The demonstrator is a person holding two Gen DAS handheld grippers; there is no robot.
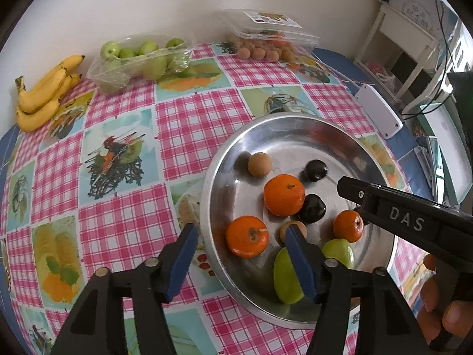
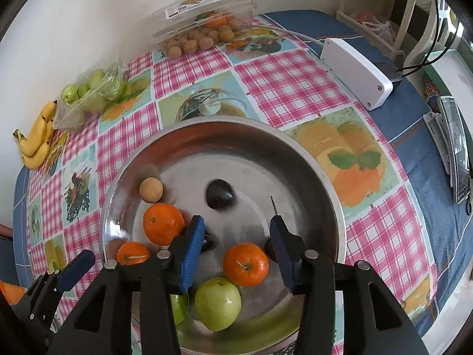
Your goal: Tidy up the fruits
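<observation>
Bananas (image 1: 44, 94) lay at the counter's (image 1: 192, 118) left edge; the left tool (image 1: 241, 261) stood wide astride the metal bowl's (image 1: 212, 177) rim, holding nothing; the right tool (image 2: 236, 245) gaped empty over oranges (image 2: 246, 264) and apples (image 2: 218, 303) inside

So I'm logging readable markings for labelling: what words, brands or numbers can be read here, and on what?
"DAS": raised letters on the black right gripper, seen in the left wrist view.
Printed label on the clear plastic clamshell box of small brown fruit: too blurred to read.
Grey writing on the white panel by the pale wooden shelf: illegible.
</observation>
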